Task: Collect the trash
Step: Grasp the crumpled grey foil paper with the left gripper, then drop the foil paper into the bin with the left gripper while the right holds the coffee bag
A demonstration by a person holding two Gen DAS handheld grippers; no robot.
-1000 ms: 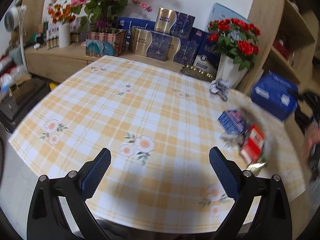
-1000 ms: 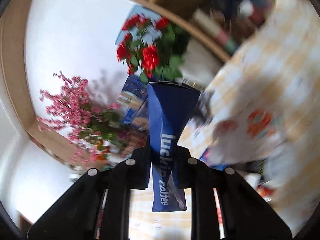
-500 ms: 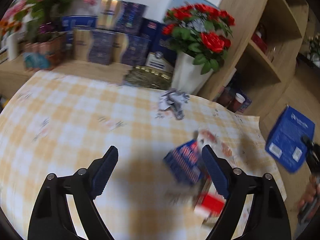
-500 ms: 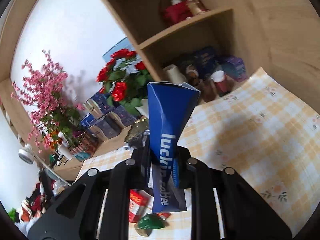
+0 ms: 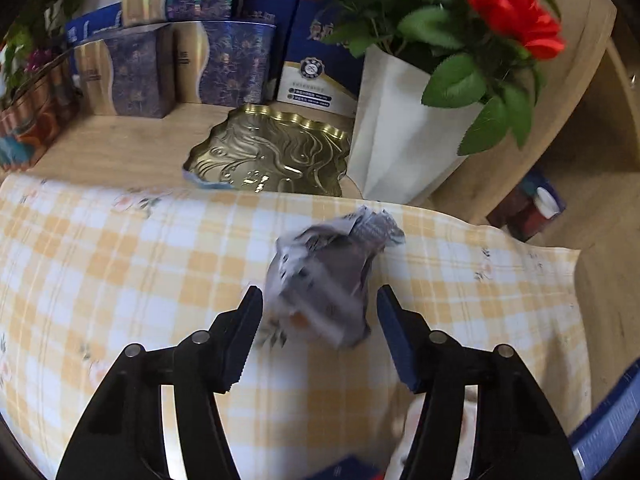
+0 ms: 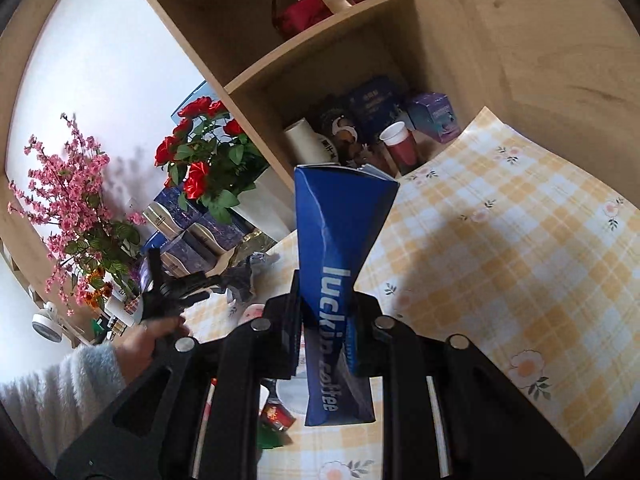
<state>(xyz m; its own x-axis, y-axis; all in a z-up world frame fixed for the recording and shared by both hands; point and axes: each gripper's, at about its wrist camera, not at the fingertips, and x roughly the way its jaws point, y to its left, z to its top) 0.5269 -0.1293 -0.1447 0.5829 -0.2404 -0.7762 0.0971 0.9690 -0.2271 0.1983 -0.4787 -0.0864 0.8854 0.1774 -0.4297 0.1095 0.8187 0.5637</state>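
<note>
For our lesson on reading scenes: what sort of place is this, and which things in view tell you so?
Most likely a lived-in home dining or living room. A table under a yellow checked floral tablecloth, a white vase of red artificial roses, and wooden shelves crowded with gift boxes and cups all suggest it.

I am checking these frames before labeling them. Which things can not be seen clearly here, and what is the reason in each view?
- Crumpled paper, left wrist view: motion-blurred; its print is unreadable, and contact with the open left gripper cannot be told.
- Blue paper bag, right wrist view: its opening faces away, so its contents are hidden; the right gripper clamps it.
- Red wrapper, right wrist view: mostly hidden behind the gripper.
</note>
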